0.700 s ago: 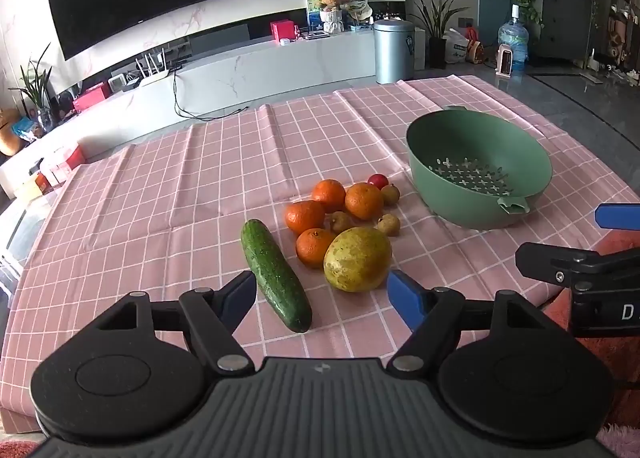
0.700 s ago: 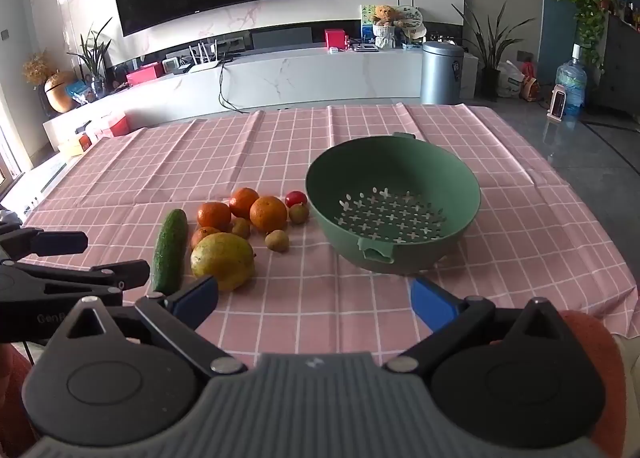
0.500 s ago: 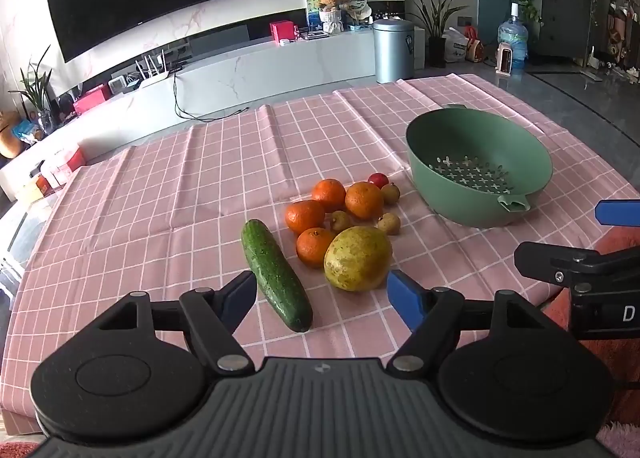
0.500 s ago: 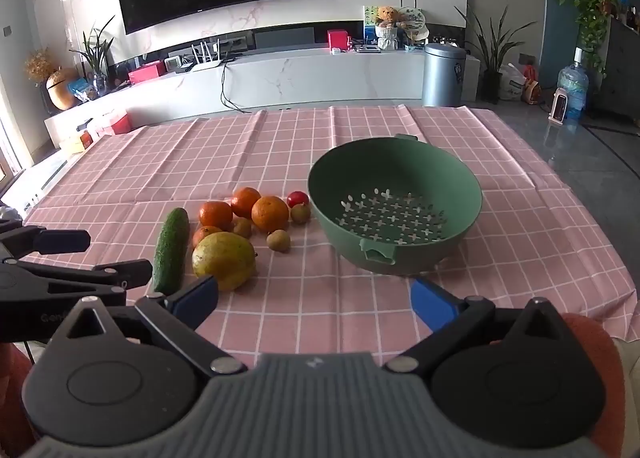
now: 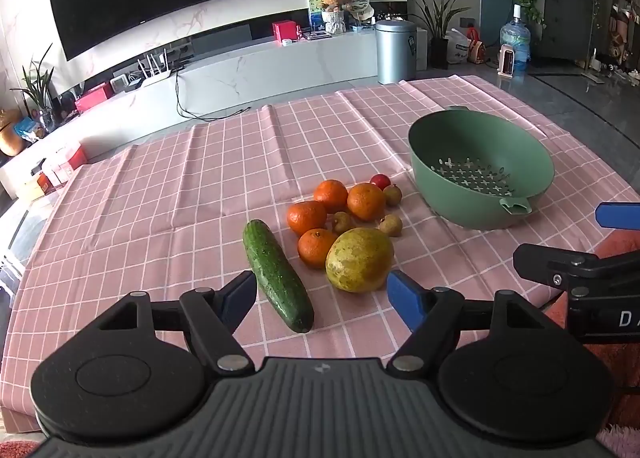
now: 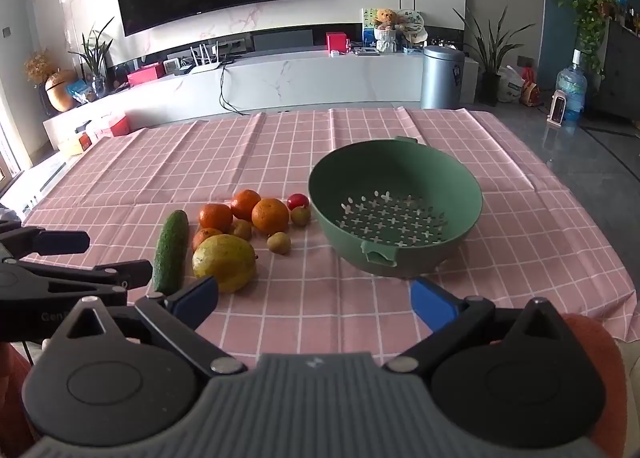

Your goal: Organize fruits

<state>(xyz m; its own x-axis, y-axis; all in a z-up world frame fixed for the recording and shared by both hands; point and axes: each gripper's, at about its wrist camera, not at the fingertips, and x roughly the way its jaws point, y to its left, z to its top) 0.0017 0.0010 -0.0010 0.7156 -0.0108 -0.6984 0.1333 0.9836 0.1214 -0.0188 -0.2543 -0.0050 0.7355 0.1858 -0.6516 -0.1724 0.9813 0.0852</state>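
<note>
My left gripper (image 5: 322, 294) is spread apart, empty, nearest the fruit. The cucumber (image 5: 277, 274) lies just ahead, long axis near-to-far. My right gripper (image 6: 314, 300) is likewise apart, facing the colander (image 6: 460, 234).

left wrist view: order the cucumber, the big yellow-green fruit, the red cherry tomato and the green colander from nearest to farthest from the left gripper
From the left gripper:
1. cucumber, between the fingers, left of centre
2. big yellow-green fruit, just ahead, right of centre
3. red cherry tomato, far edge of the fruit cluster
4. green colander, far right

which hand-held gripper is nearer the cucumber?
Left. The left hand-held gripper sits right at the cucumber; the right hand-held gripper is off to the cucumber's right, before the colander.
</note>
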